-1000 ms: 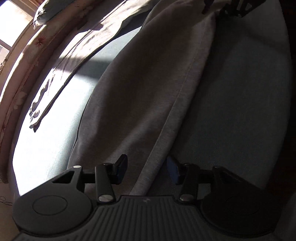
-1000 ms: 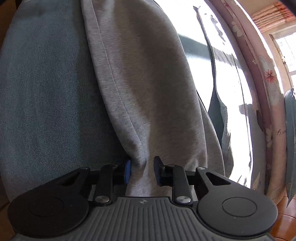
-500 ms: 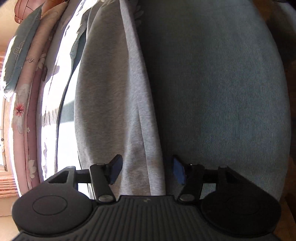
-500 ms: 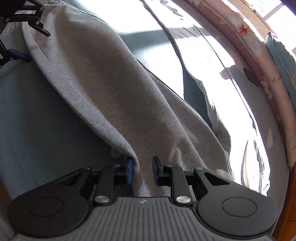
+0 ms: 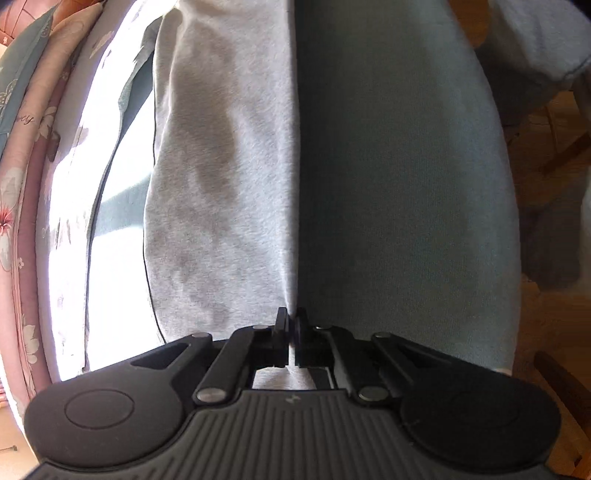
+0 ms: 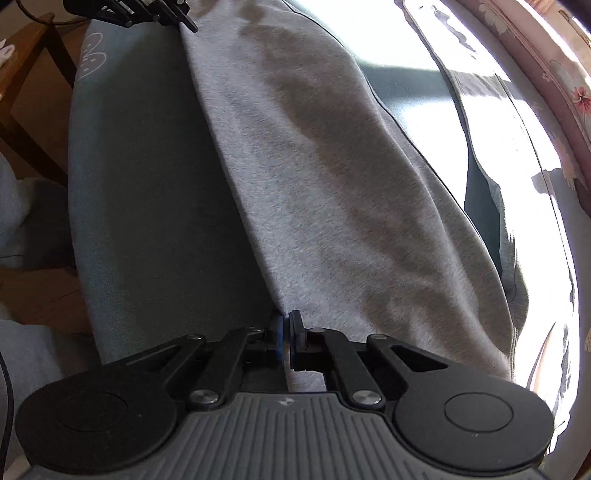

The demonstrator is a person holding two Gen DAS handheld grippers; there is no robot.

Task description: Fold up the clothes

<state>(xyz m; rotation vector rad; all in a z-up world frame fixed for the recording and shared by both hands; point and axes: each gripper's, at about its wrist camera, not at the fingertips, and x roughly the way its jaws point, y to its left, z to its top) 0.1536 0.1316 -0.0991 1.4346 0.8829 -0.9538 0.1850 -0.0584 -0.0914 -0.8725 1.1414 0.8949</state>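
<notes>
A light grey sweat garment (image 5: 221,177) lies stretched lengthwise over a blue-green bed sheet (image 5: 399,184). My left gripper (image 5: 291,317) is shut on the garment's straight near edge, cloth pinched between its pads. My right gripper (image 6: 286,321) is shut on the same edge of the grey garment (image 6: 332,177) at its other end. In the right wrist view the left gripper (image 6: 147,13) shows at the top left, gripping the far end of that edge. The edge runs taut between the two.
A second pale garment (image 6: 491,122) lies flat in bright sun beyond the grey one. A pink floral quilt (image 5: 22,206) borders the far side of the bed. Wooden furniture (image 6: 26,74) and floor lie off the near edge of the sheet (image 6: 147,206).
Both grippers have gone from open around the garment's edge to shut on it. The grey cloth now looks flatter and pulled straighter between them.
</notes>
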